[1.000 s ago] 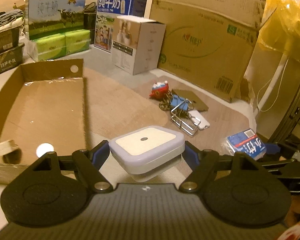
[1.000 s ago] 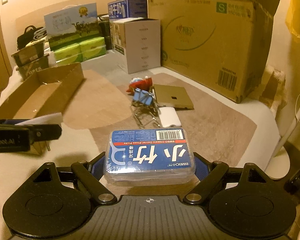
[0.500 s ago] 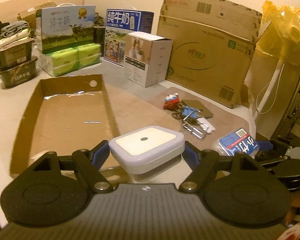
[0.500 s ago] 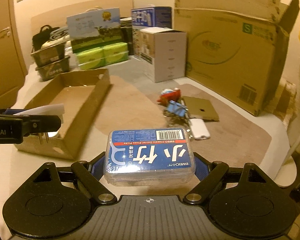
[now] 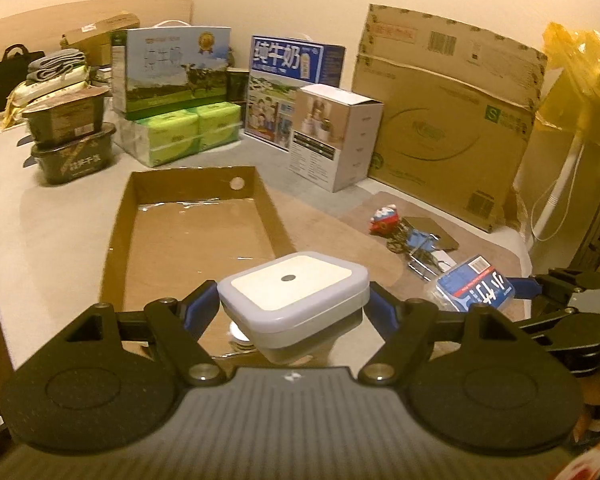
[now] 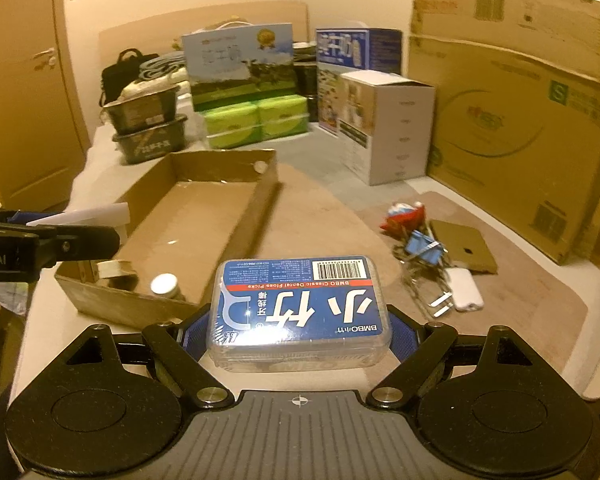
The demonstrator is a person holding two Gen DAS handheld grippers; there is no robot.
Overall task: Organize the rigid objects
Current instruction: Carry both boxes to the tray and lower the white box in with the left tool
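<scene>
My left gripper (image 5: 292, 306) is shut on a white square night light (image 5: 294, 286), held in the air over the near right corner of the shallow cardboard tray (image 5: 116, 240). My right gripper (image 6: 298, 330) is shut on a clear floss pick box with a blue label (image 6: 298, 312), held above the surface to the right of the tray (image 6: 260, 216). In the left wrist view the floss box (image 5: 476, 290) shows at the right. The tray holds a tape roll (image 6: 114, 268) and a small round jar (image 6: 164, 284) at its near end.
A red toy (image 6: 404, 216), blue binder clips (image 6: 422, 246), a flat tan box (image 6: 462, 248) and a white plug (image 6: 464, 290) lie on the brown mat. Cartons, including a large cardboard box (image 6: 508, 120) and a white box (image 6: 384, 128), line the back.
Both grippers have risen and pulled back with their loads, so more of the tray and surface shows. The left one shifted toward the tray's near corner. Neither grip has changed.
</scene>
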